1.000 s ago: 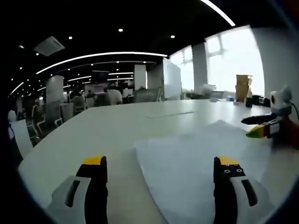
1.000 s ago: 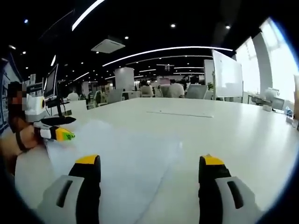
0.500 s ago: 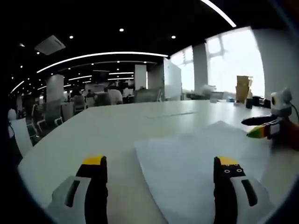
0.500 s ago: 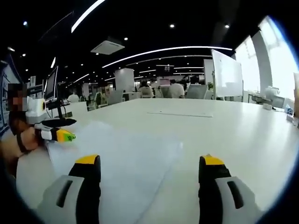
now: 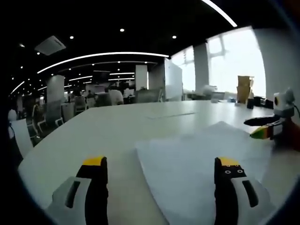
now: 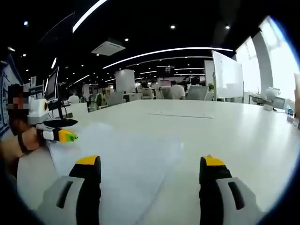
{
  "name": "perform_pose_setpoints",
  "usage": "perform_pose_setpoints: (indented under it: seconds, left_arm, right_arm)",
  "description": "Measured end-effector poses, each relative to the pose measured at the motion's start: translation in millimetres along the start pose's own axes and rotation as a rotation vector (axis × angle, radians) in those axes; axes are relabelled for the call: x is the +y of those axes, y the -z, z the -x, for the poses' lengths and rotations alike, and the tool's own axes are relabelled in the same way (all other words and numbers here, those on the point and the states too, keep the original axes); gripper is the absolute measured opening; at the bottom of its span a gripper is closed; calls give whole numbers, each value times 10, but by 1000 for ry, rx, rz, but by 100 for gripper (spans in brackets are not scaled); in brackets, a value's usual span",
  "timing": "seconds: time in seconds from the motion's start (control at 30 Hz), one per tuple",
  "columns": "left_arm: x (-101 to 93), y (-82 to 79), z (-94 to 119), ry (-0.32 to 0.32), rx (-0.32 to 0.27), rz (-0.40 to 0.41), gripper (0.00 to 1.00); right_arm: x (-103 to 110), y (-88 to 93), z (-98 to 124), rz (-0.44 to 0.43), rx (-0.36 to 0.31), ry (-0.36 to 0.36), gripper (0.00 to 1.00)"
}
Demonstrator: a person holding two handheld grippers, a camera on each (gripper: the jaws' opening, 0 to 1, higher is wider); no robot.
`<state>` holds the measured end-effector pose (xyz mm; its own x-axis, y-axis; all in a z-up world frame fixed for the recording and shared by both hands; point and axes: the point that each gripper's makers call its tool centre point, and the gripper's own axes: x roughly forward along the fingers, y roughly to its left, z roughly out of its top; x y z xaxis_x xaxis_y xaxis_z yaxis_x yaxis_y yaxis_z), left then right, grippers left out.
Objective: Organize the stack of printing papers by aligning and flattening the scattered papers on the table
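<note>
Almost nothing has shifted over the last second: the papers lie where they lay, and the right gripper's green-and-yellow tips have only drifted slightly outward at the sheets' far-right edge. The thin spread of white printing papers point(image 5: 201, 164) lies flat on the pale, smooth-topped table point(image 5: 93, 136), corners visibly fanned, not yet squared. The left gripper point(image 5: 161, 187) hangs low at the near edge, jaws wide apart and empty, one jaw over the sheets, one over bare table. The right gripper point(image 6: 146, 187) hovers likewise, spread wide, holding nothing. From the right gripper view the papers point(image 6: 117, 154) run leftward toward the left gripper's tips. Aligning seems not yet begun; both tools look poised either side, ready to push inward.
</note>
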<state>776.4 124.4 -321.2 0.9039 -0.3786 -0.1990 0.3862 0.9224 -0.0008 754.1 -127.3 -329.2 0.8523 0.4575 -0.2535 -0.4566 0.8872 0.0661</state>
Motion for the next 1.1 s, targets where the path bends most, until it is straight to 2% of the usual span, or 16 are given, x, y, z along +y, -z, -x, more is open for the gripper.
perform_pose_setpoints:
  seconds: [0.33, 1.1]
  left_arm:
    - [11, -5, 5, 1, -4, 12, 97]
    - [21, 4, -5, -12, 3, -14, 97]
  right_arm:
    - [9, -3, -2, -9, -2, -3, 82]
    - [24, -6, -15, -14, 3, -13, 82]
